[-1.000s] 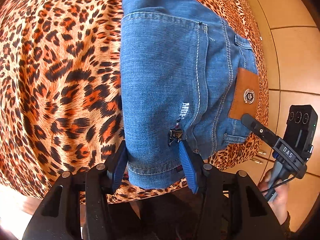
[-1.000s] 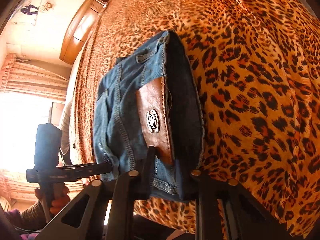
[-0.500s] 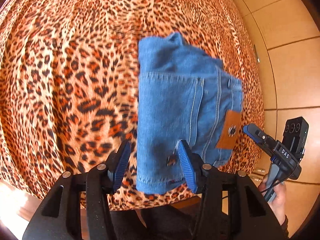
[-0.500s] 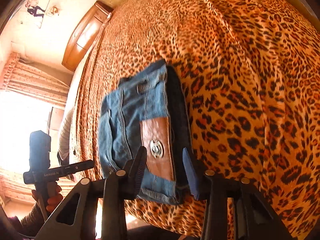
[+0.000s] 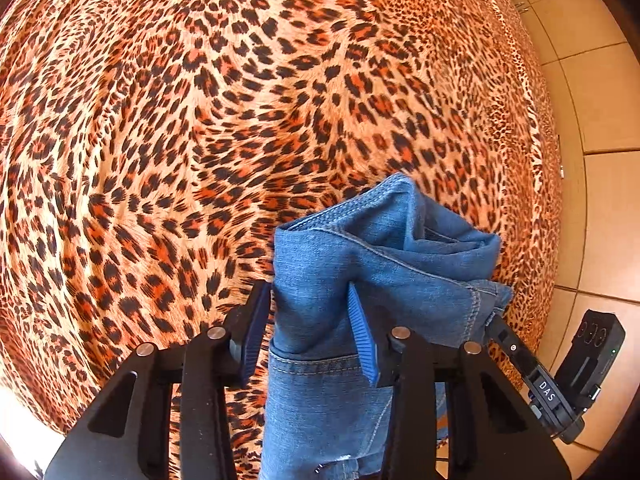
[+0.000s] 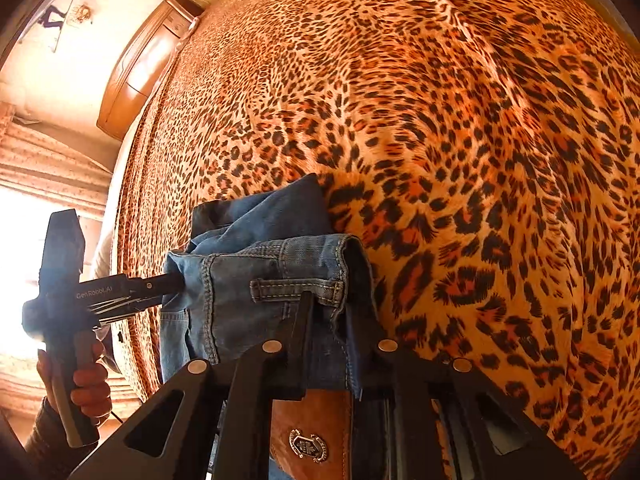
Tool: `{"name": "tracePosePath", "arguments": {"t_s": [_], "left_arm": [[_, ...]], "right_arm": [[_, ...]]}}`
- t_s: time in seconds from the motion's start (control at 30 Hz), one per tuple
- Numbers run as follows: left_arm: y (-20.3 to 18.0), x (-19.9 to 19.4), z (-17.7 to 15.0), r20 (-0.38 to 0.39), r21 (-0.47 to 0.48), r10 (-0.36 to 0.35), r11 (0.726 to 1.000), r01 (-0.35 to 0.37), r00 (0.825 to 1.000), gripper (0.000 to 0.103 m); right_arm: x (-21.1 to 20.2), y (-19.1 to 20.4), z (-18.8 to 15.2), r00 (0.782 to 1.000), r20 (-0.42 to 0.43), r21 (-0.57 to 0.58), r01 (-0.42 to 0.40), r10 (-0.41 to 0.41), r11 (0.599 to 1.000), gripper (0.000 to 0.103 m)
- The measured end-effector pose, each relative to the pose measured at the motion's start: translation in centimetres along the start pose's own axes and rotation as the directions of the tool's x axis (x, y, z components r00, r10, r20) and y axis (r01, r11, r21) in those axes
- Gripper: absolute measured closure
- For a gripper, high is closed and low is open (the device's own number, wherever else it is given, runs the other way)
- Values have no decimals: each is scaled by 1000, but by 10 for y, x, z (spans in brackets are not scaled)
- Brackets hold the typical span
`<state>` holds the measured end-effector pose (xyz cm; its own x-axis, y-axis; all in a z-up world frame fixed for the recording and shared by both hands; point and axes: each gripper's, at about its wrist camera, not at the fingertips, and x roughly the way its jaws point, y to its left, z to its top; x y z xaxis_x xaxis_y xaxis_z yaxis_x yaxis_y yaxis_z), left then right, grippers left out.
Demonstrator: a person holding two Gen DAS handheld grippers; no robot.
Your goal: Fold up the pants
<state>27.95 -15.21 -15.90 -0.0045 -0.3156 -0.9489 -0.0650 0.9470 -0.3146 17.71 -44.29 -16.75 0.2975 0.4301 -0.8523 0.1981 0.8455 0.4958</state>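
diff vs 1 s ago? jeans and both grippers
The folded jeans, flat on the bed a second ago, now bunch up between both grippers. The left gripper and right gripper opened, backed off, then came in again; their jaws are closing on the denim. The leopard bedspread is unchanged.

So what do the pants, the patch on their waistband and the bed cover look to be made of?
Pants: blue denim, going by the twill weave, pale contrast stitching and belt loop; matte, slightly faded. Patch: looks like tan leather or an imitation, smooth with a slight sheen, carrying a silvery metal-looking emblem. Bed cover: thin printed leopard-pattern fabric, soft and wrinkled; the fibre cannot be told.
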Motion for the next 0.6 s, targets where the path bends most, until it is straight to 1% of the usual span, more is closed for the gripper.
{"name": "tracePosePath", "arguments": {"t_s": [0.07,0.1,0.13,0.17,0.2,0.23,0.3,0.33,0.37,0.43,0.47,0.5,0.57,0.6], "left_arm": [[-1,-10,0,25,-14,-48,999,48,999,66],[7,-15,-9,31,-27,-87,996,88,996,61],[14,-18,-18,33,-43,-120,992,121,992,51],[25,-19,-33,34,-63,-137,988,139,990,46],[32,-17,-47,33,-76,-150,985,153,988,43],[38,-14,-63,27,-84,-164,983,165,986,43],[49,-2,-88,-5,-105,-176,979,175,984,43],[52,5,-98,-17,-122,-187,975,183,982,43],[54,9,-110,-28,-139,-200,971,194,979,43],[55,16,-119,-37,-163,-222,963,213,974,43],[54,14,-122,-18,-169,-224,961,218,974,43],[53,11,-124,-1,-170,-224,960,221,975,43],[50,12,-124,19,-175,-235,956,235,972,43],[49,13,-126,25,-188,-247,951,247,969,43]], "right_arm": [[-16,-2,1,999,45,-1,-19,19,1000,82],[-24,1,4,998,64,-10,-20,21,1000,78],[-32,5,8,996,82,-32,-25,27,999,75],[-38,14,14,995,86,-68,-43,49,997,73],[-39,26,23,995,69,-116,-68,77,991,66],[-40,40,32,994,42,-173,-89,97,981,59],[-29,78,40,994,-31,-309,-111,107,945,50],[-20,97,42,991,-77,-368,-131,110,921,47],[-9,115,43,986,-124,-418,-151,109,896,47],[18,150,44,977,-198,-501,-166,74,850,47],[36,168,45,974,-225,-539,-159,40,827,47],[48,180,38,969,-248,-574,-151,5,804,47],[81,200,40,952,-298,-636,-143,-71,758,47],[94,205,35,942,-315,-670,-132,-119,731,47]]}}
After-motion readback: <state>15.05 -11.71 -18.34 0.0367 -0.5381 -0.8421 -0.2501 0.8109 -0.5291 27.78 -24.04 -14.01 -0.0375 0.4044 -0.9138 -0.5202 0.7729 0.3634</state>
